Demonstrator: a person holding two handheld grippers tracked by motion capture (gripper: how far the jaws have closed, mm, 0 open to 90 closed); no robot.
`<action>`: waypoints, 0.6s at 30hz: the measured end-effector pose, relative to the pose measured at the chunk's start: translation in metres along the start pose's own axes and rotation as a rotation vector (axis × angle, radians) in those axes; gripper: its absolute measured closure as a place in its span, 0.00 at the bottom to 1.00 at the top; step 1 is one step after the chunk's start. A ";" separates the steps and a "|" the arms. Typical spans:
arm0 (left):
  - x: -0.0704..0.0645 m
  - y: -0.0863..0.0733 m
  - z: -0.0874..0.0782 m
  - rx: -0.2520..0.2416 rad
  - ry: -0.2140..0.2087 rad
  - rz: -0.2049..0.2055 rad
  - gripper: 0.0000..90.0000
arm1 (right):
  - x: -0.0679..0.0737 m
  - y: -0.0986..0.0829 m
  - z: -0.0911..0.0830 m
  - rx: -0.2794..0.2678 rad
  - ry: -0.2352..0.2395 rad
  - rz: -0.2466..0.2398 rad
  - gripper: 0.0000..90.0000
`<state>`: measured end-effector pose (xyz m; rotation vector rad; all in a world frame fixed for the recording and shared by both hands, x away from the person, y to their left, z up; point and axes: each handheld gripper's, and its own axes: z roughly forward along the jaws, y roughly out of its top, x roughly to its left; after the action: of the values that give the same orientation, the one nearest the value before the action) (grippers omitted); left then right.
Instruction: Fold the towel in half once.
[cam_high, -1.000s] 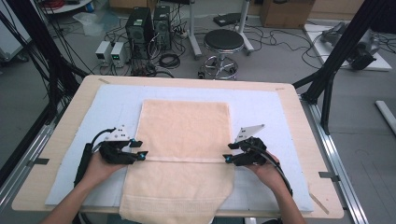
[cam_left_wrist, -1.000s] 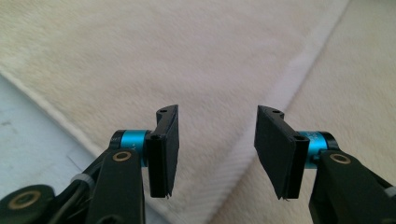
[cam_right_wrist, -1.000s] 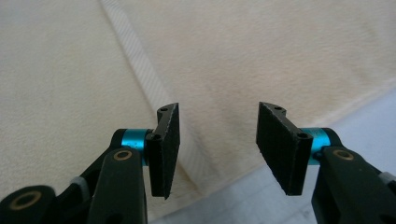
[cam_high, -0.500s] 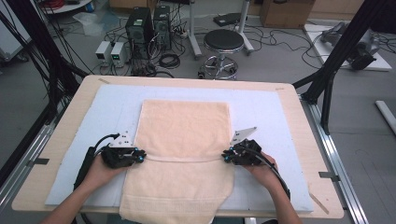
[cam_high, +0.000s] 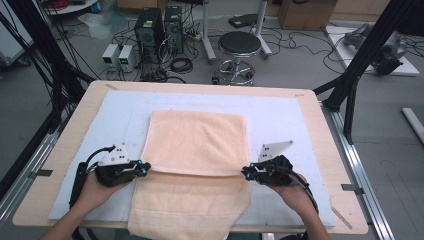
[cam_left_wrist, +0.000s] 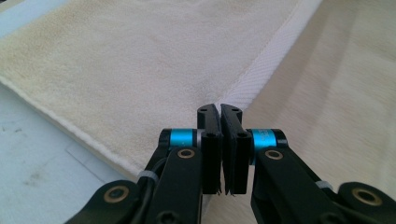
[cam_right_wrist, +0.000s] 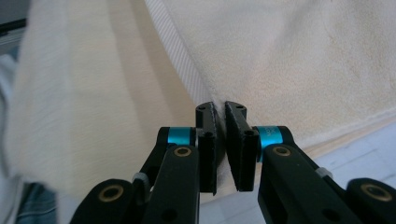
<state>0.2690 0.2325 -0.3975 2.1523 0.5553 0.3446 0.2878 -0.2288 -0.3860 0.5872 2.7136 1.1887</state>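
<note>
Cables, 2 computer towers (cam_high: 160, 30) and a round stool (cam_high: 239, 44) crowd the grey floor beyond the wooden table (cam_high: 65, 135), whose top carries a pale blue-white mat (cam_high: 280, 117). On the mat lies a peach towel (cam_high: 197, 142), its near end hanging over the table's front edge. At the towel's left edge, the left gripper (cam_high: 143, 170) sits with its jaws pressed together on the white woven hem (cam_left_wrist: 254, 74), right where the upper layer's edge crosses the layer beneath. Across the cloth, at the towel's right edge, the right gripper (cam_high: 245, 172) is likewise clamped on the hem, a thin sliver of fabric between its jaws in the right gripper view. Both grippers sit level with each other, the towel's folded edge running between them.
</note>
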 end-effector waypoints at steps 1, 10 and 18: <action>-0.005 -0.003 -0.003 0.000 -0.008 0.001 0.96 | 0.006 -0.002 -0.002 0.001 0.008 -0.004 0.93; -0.044 -0.019 -0.027 0.030 -0.074 0.018 0.88 | 0.051 -0.018 -0.010 0.032 0.105 -0.041 0.73; -0.005 -0.009 -0.010 0.010 0.041 -0.057 0.63 | 0.007 -0.005 -0.007 0.018 -0.049 0.035 0.57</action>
<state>0.2581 0.2414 -0.3994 2.1387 0.6421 0.3558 0.2779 -0.2336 -0.3848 0.6595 2.6873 1.1431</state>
